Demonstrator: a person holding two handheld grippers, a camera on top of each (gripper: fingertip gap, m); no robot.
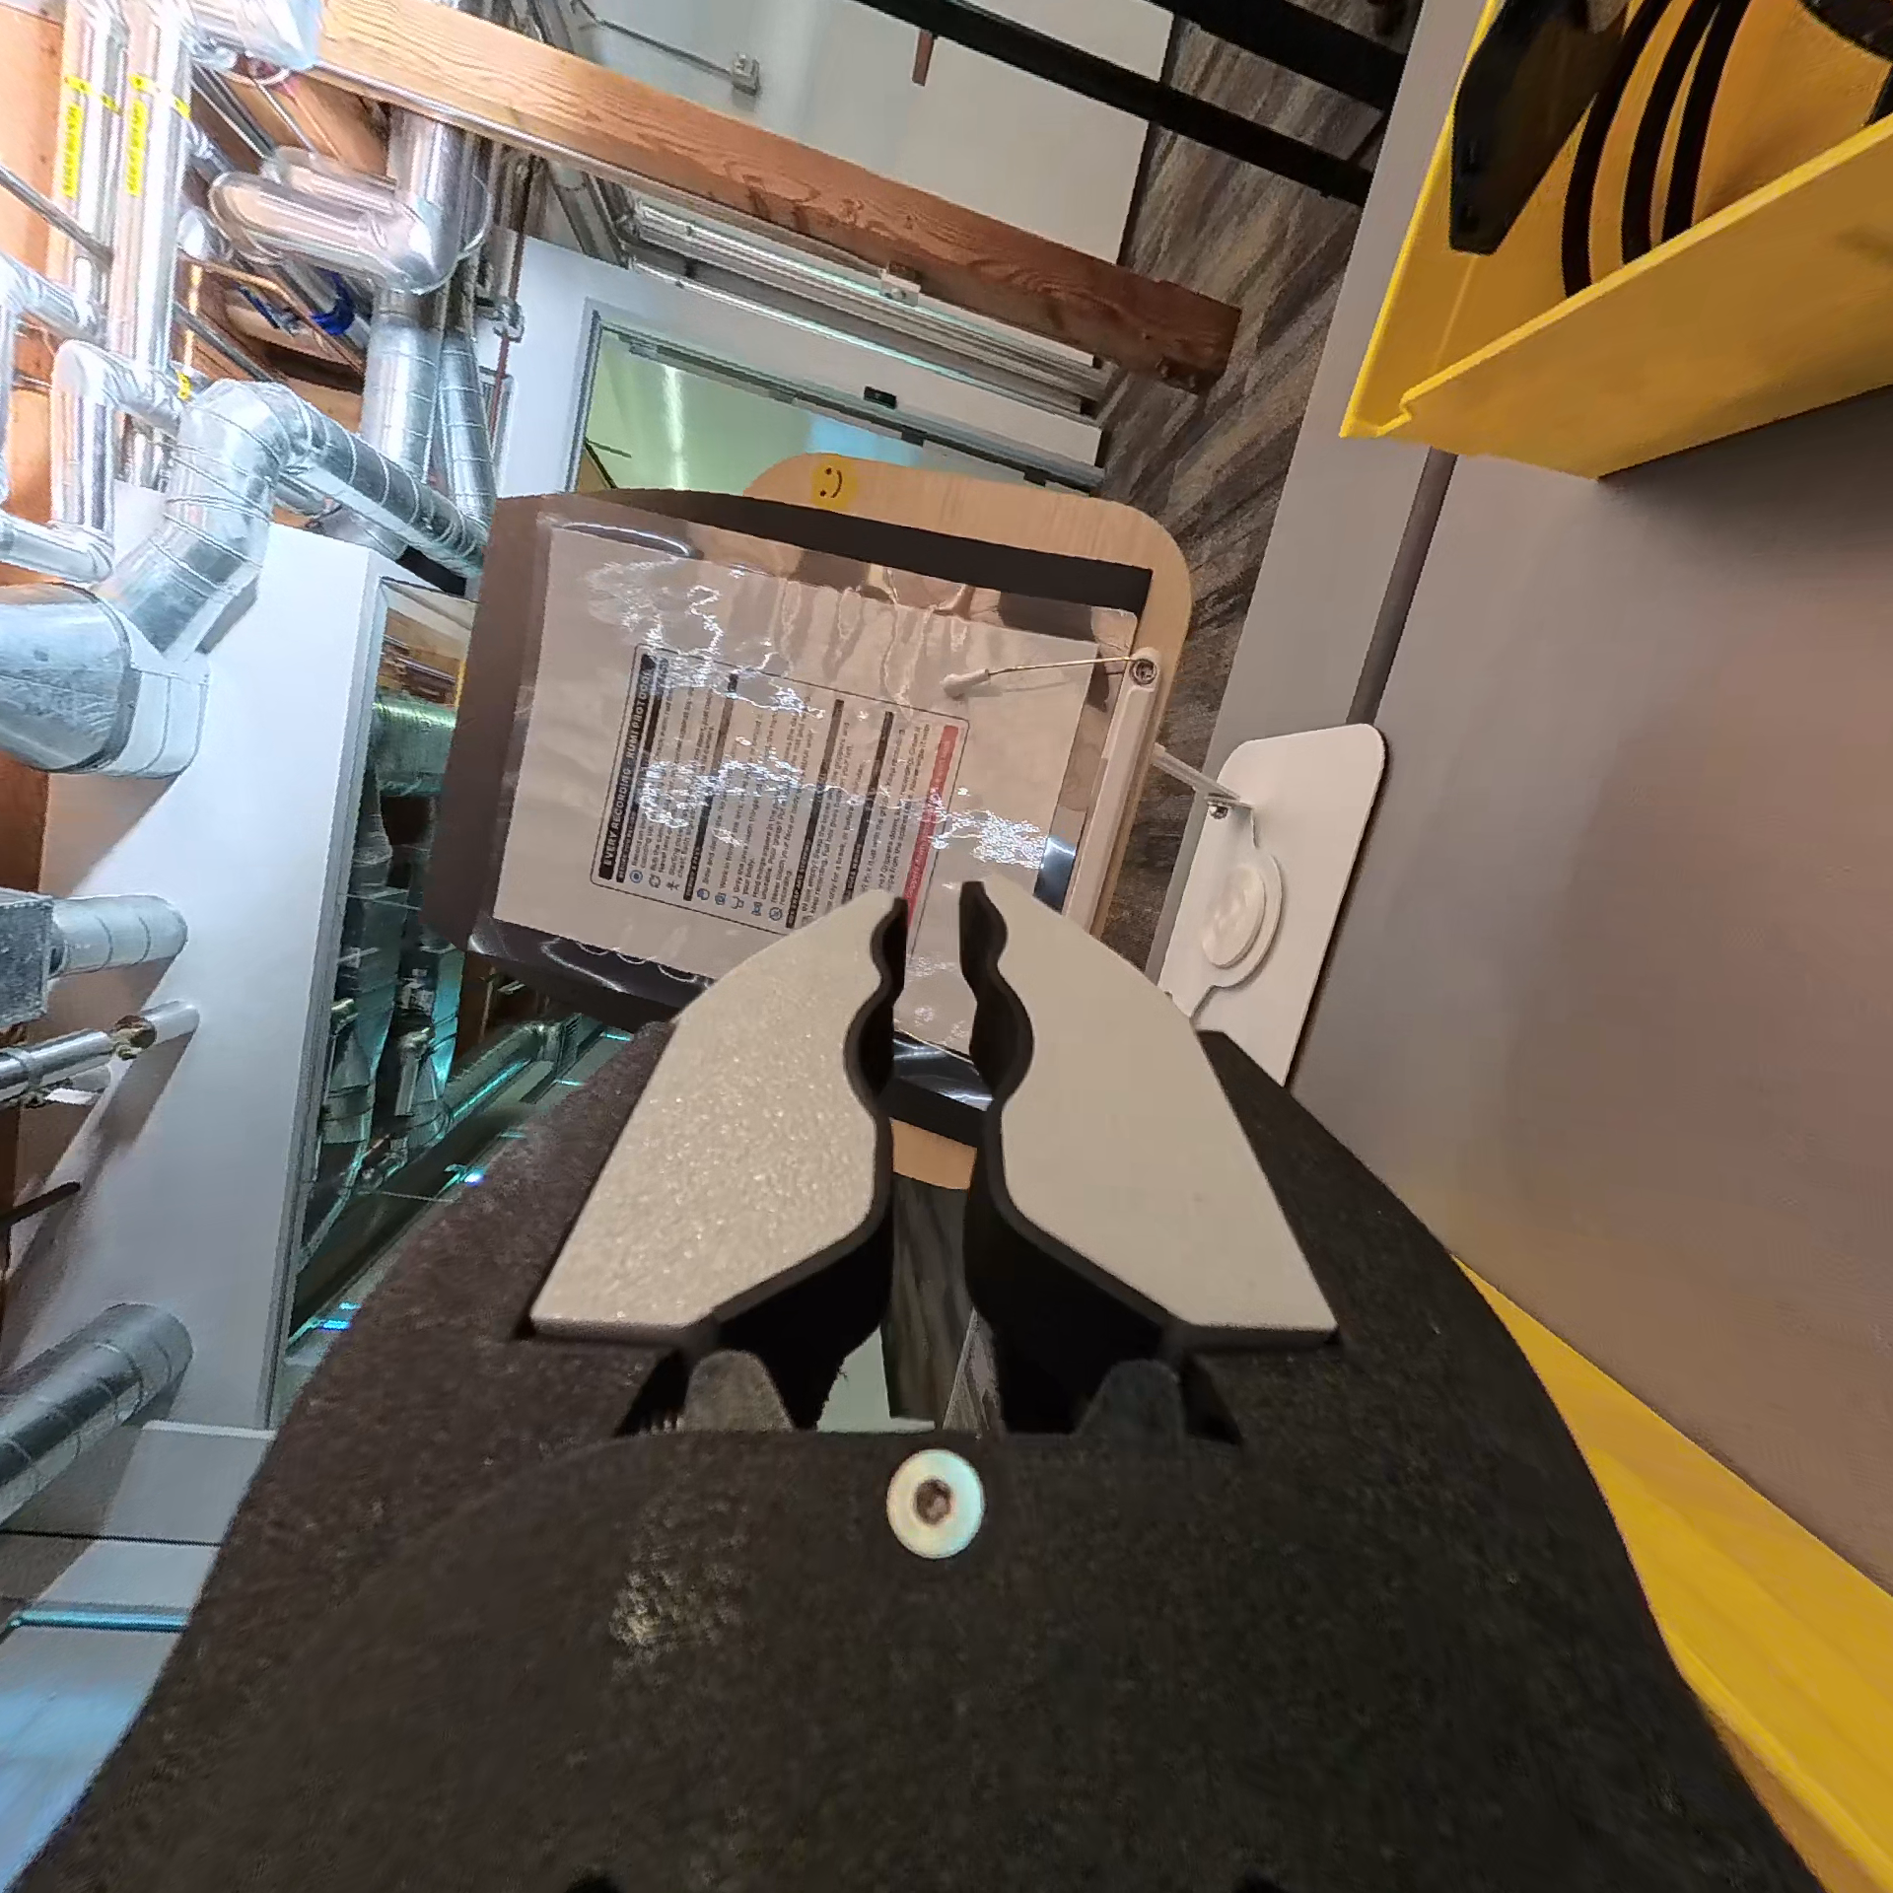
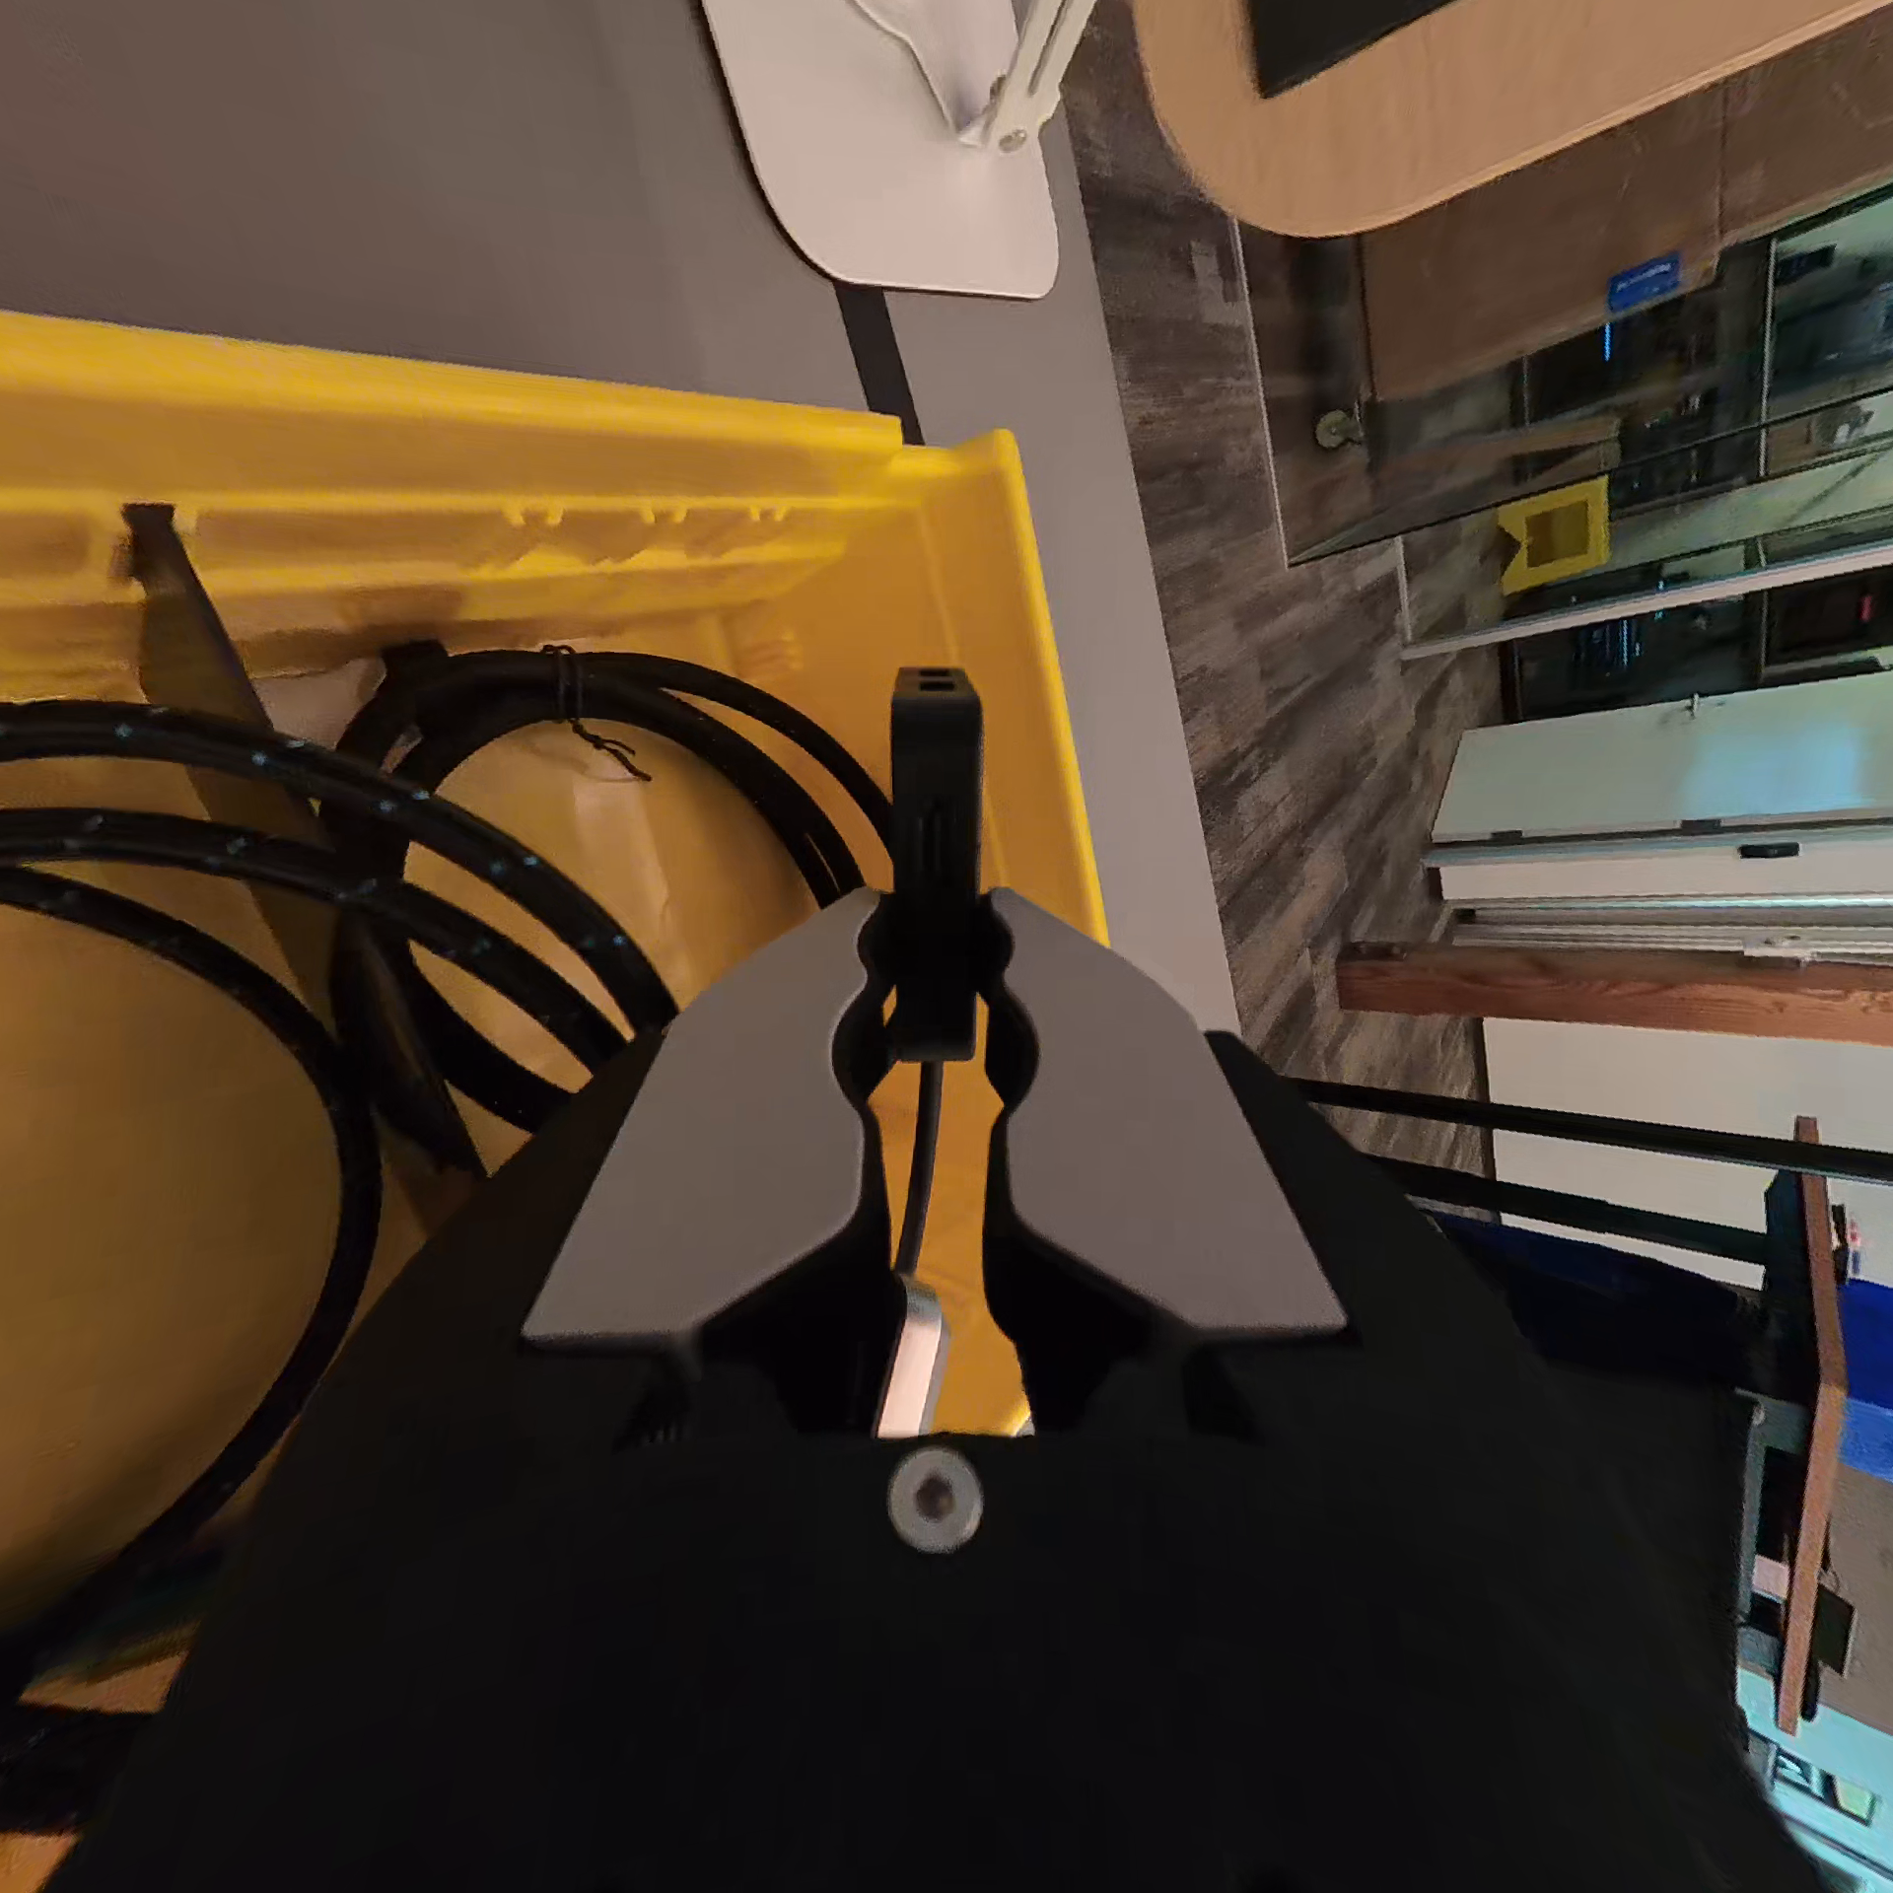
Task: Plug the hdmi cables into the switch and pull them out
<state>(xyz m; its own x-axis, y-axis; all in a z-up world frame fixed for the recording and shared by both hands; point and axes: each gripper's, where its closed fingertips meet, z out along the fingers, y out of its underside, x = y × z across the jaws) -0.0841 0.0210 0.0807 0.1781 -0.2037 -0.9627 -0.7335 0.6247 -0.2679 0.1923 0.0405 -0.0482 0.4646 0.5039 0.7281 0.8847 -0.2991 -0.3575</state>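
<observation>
My right gripper [image 2: 934, 907] is shut on a small black switch box [image 2: 934, 779], held upright over a yellow bin [image 2: 512, 461]. A thin black lead [image 2: 927, 1158] runs back from the box to a silver plug [image 2: 912, 1373] between the fingers. Coiled black HDMI cables [image 2: 492, 871] lie in the bin to the left of the box. My left gripper [image 1: 932, 901] is empty, its jaws nearly together with a narrow gap. It points at a board, away from the yellow bin [image 1: 1639, 338] and the black cables [image 1: 1618, 154] at the upper right.
A grey table [image 1: 1639, 922] carries the bins. A white stand base [image 1: 1291, 881] holds a wooden board with a laminated sheet [image 1: 799, 758]; the base also shows in the right wrist view [image 2: 901, 184]. A second yellow bin edge [image 1: 1762, 1598] is at the lower right. The gap from one gripper's tips to the other's is roughly 30 cm.
</observation>
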